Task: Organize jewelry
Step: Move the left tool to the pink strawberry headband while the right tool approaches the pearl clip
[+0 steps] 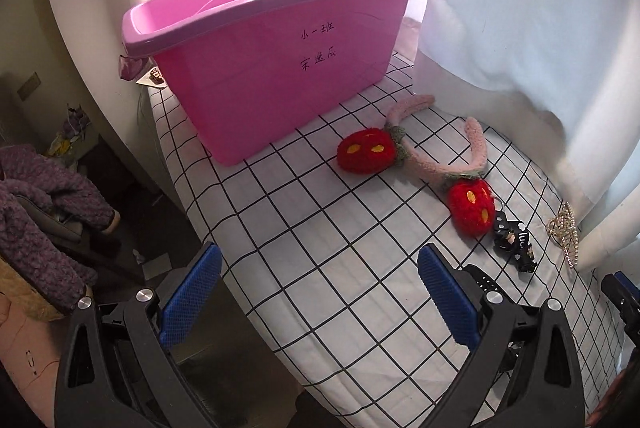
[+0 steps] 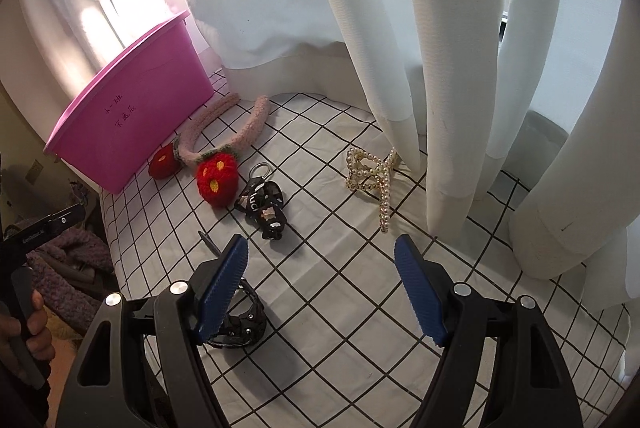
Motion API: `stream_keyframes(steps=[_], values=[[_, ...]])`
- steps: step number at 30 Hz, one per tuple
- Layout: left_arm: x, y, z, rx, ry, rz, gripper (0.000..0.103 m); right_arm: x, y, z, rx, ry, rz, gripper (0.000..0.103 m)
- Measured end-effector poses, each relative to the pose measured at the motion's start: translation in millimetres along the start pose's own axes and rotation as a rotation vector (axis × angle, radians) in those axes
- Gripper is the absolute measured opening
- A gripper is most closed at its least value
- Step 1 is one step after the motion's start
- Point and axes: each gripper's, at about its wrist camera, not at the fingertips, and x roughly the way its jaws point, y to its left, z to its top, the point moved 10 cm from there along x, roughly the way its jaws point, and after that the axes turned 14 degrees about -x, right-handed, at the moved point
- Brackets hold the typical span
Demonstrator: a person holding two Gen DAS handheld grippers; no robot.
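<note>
Where checked cloth [image 2: 320, 308] lies, one bin [image 1: 260, 80], one headband [image 2: 224, 132], one pearl clip [image 2: 374, 174].

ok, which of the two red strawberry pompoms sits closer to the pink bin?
The strawberry pompom beside the pink bin; the other lies by the black keychain.

Glossy plastic bin [image 1: 256, 68]; fuzzy plush headband [image 1: 436, 164]; pearly clip [image 2: 374, 174].

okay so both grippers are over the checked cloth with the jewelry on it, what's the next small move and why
Probably ease the right gripper forward and down onto the pearl clip. Its jaws are open and empty, and the clip lies loose on the cloth ahead of them, apart from the other pieces. The pink bin stands open for the drop.
</note>
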Motion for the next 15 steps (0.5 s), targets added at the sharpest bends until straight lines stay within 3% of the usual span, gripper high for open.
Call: stream_keyframes(steps=[7, 15], values=[[26, -36, -7, 0.023, 0.021, -0.078, 0.097, 22, -12, 8, 0.005, -0.008, -0.041, 0.072], [50, -78, -18, 0.092, 0.036, -0.115, 0.097, 48, -26, 8, 0.029, 0.007, -0.081, 0.072]])
